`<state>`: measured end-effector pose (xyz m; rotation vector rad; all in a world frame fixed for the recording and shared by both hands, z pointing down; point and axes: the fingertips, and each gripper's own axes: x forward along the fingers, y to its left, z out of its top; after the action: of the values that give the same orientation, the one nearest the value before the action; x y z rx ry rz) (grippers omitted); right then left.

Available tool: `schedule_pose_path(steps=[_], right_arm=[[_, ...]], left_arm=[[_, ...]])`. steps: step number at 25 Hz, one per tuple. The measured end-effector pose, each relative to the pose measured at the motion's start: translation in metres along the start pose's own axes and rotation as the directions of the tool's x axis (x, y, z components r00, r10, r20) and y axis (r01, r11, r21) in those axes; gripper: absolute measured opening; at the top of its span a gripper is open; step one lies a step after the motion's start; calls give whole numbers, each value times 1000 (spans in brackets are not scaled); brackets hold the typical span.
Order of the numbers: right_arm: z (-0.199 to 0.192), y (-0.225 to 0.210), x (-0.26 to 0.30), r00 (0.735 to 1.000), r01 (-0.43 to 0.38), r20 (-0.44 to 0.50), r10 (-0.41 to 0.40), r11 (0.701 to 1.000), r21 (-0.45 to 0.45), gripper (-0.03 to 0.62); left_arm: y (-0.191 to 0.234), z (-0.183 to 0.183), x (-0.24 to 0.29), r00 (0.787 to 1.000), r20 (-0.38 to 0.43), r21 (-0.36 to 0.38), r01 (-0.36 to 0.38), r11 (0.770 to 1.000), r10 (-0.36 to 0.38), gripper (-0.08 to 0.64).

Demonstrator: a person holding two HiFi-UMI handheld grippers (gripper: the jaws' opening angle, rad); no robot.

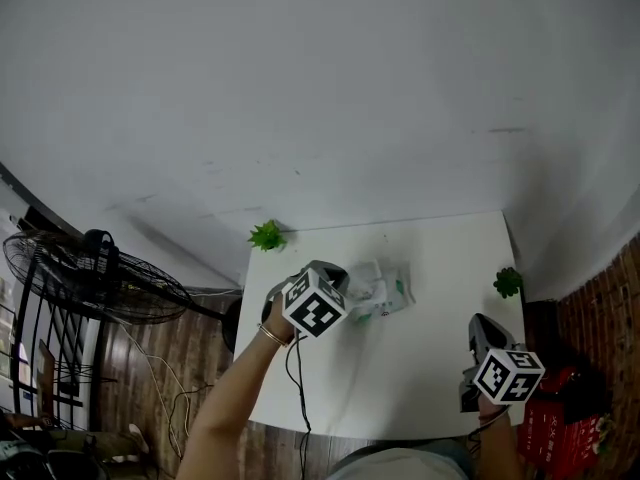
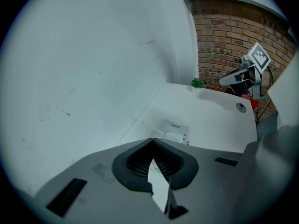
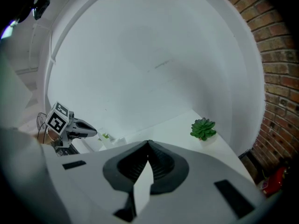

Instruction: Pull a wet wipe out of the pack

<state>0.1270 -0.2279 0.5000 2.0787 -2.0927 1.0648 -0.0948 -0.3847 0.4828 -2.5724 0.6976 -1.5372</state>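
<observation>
On white table (image 1: 420, 368), wet wipe pack (image 1: 385, 293) lies flat. Left gripper (image 1: 345, 280) just beside pack on person's left, angled down toward it. Jaws closed tip to tip; whether wipe is nipped, unclear. Right gripper (image 1: 478, 320) well apart from pack on person's right, jaws closed on each other. Small plant (image 1: 267, 235) beyond pack at far corner; second plant (image 1: 508, 282) off pack's right at table edge.
</observation>
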Motion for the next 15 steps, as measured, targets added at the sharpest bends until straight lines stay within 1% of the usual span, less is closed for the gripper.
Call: schedule_pose_path(steps=[10,15], right_arm=[[6,12,-8,1000,-13,20,13,1000,-17,2],[11,17,-14,999,-19,38,20,999,-30,2]], left_arm=[[9,10,-25,997,64,-22,-38,999,39,11],[12,20,-46,988,145,-80,-46,996,58,11]])
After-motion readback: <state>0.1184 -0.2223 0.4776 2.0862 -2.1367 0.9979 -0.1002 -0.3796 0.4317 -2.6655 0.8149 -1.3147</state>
